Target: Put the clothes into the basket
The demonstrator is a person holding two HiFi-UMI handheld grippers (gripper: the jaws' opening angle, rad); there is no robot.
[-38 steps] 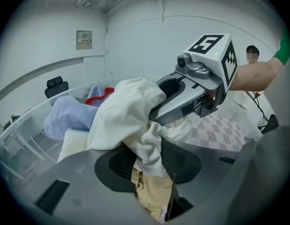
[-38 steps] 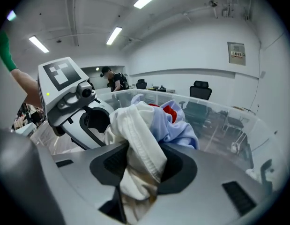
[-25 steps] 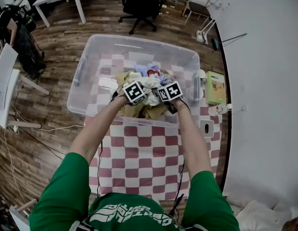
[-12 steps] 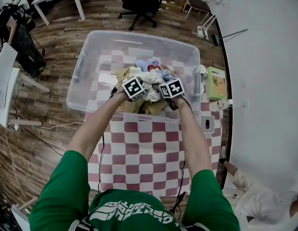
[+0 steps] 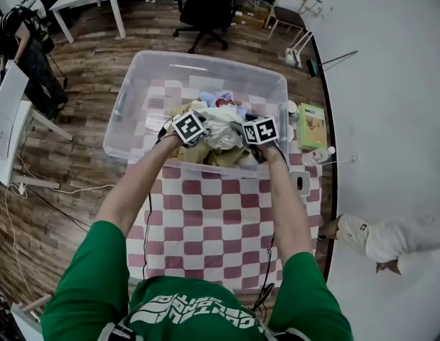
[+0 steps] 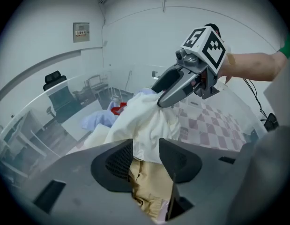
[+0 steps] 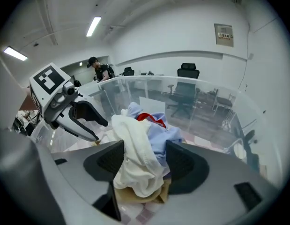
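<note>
Clothes [image 5: 221,112] sit heaped inside the clear basket [image 5: 127,98]. The left gripper [image 6: 145,156] pinches a white garment [image 6: 145,125] above the heap. The right gripper [image 7: 141,161] has just been opening its jaws around the same garment, pads loose, likely to drop it in.

Crumpled clothes [image 5: 221,128] (white, beige, pale blue, red) heaped inside clear plastic basket [image 5: 205,61], near front wall.

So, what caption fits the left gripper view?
Left claw pinching a white cloth garment above a clear plastic bin of clothes.
</note>
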